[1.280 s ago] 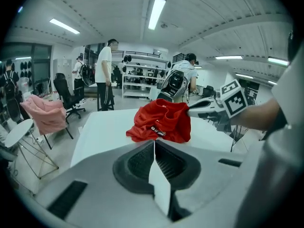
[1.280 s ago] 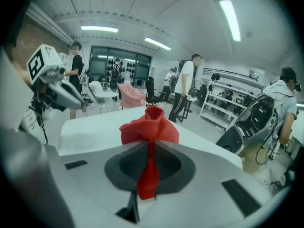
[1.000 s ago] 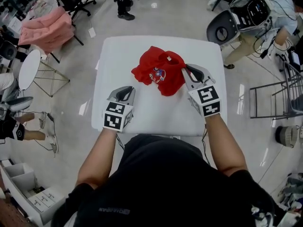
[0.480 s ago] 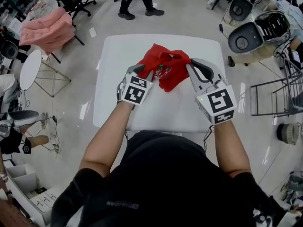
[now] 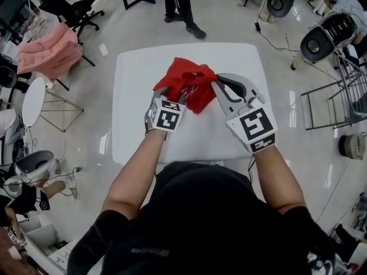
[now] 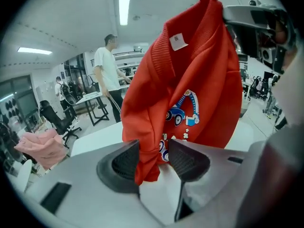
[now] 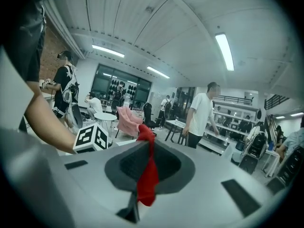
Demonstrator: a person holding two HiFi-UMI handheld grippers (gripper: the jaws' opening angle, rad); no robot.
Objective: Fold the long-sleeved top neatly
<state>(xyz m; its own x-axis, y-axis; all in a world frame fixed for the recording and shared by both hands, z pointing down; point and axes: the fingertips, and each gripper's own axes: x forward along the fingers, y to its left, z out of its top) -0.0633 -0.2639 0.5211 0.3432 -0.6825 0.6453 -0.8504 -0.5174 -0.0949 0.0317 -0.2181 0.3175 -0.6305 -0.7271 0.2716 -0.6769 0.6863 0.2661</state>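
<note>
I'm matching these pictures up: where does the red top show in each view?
Head view: the red top is at upper centre, over the white table.
Left gripper view: hanging large, centre to upper right.
Right gripper view: a small strip at lower centre.
Shared landmark: the pink cloth.

Top (image 5: 192, 85) over table (image 5: 137, 113) (far half), left claw (image 5: 171, 91) at its left, right claw (image 5: 217, 85) opposite
</note>
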